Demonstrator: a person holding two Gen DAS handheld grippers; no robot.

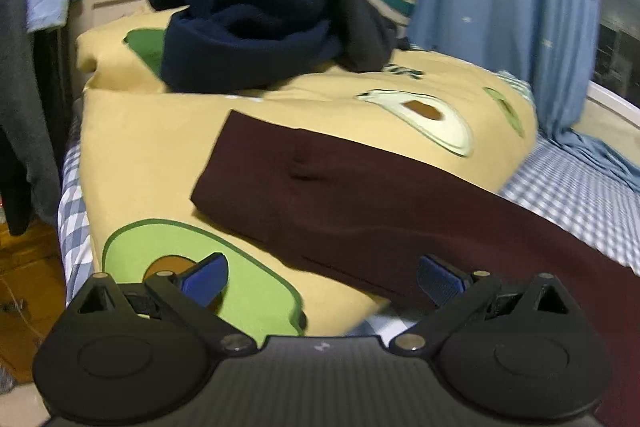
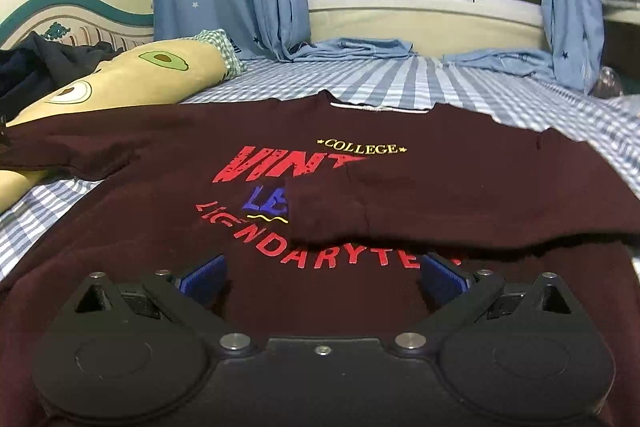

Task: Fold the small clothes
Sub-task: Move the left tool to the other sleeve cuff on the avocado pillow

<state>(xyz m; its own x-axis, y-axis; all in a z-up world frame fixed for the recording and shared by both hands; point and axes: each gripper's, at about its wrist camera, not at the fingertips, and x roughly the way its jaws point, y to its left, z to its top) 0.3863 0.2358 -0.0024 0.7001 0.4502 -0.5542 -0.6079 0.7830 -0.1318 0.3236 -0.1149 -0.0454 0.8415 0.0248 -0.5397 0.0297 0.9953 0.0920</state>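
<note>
Here the dark red shirt (image 2: 160, 219) lies flat on the checked bed (image 2: 400, 83), one sleeve (image 1: 320, 179) stretching straight ahead of the wide-open, empty left gripper (image 1: 322, 277), nearer than the right gripper (image 2: 322, 275), also wide and empty.

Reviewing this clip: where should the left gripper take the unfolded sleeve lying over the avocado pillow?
At the sleeve cuff's near corner, approaching from the cuff side: that end lies flat on the pillow with free edges. The left gripper is open.
</note>
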